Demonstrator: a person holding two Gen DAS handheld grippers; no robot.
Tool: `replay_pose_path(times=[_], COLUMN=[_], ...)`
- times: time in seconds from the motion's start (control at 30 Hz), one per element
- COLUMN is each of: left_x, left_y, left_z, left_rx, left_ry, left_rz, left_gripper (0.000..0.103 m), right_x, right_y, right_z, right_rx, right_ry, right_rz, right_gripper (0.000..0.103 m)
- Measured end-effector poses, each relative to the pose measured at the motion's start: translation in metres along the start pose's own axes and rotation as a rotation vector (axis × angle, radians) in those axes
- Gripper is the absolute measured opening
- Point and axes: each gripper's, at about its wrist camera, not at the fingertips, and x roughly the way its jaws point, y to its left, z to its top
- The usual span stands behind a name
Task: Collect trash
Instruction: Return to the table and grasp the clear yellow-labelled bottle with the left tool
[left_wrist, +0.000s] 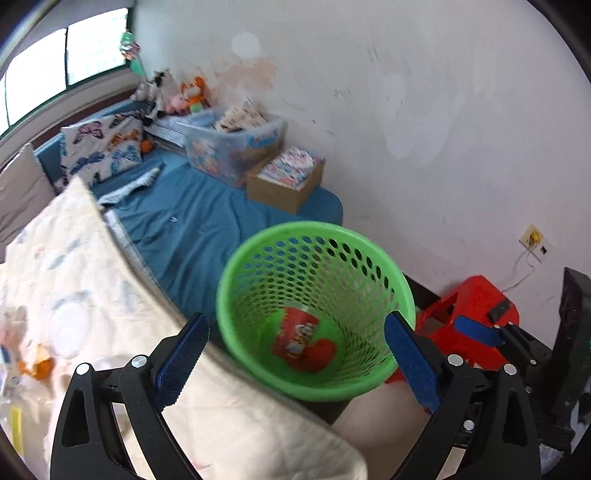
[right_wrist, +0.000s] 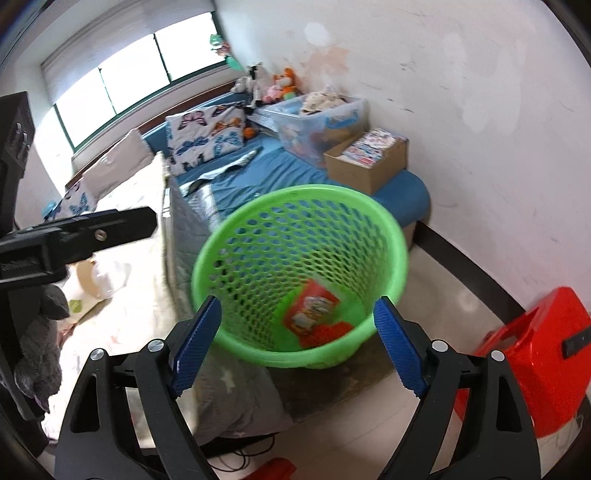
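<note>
Item: green mesh wastebasket (right_wrist: 301, 273) on the floor by the bed (left_wrist: 207, 229), red snack wrapper (right_wrist: 314, 314) lying inside. My left tongs (left_wrist: 295, 363) and right tongs (right_wrist: 295, 345) — both spread, empty. Next litter — possibly the scraps on the quilt (left_wrist: 92, 280); approach low, pinch flat.

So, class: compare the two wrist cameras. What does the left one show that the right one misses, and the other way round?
Only the left wrist view shows the wall socket and the right gripper reaching in beside the stool.

Only the right wrist view shows the dark cables on the floor.

Both show the green basket with a red packet inside, and the red stool.
</note>
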Motion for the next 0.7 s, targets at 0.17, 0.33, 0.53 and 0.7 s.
replay_pose_path(times=[0.17,0.33,0.53,0.7], left_x=[-0.042,-0.081,-0.118,-0.138], left_y=[0.030,0.064,0.112,0.158], left_z=[-0.015,-0.036,-0.063,-0.085], left_rx=[-0.051,-0.109,-0.178,-0.242], left_ry=[-0.059,-0.099,-0.116,-0.097], left_rz=[0.069,0.151,0.273,0.364], left_gripper=[0.093,0.093,0.093,0.093], right_x=[0.002,0.005,0.011,0.015], right_y=[0.033,0.065,0.107,0.132], right_z=[0.002,0.005,0.010,0.012], right_rx=[-0.072,-0.126,-0.198,-0.235], right_ry=[0.010,0.015,0.022,0.028], right_rz=[0.039,0.097,0.161,0.202], right_gripper=[0.085,0.085,0.086,0.086])
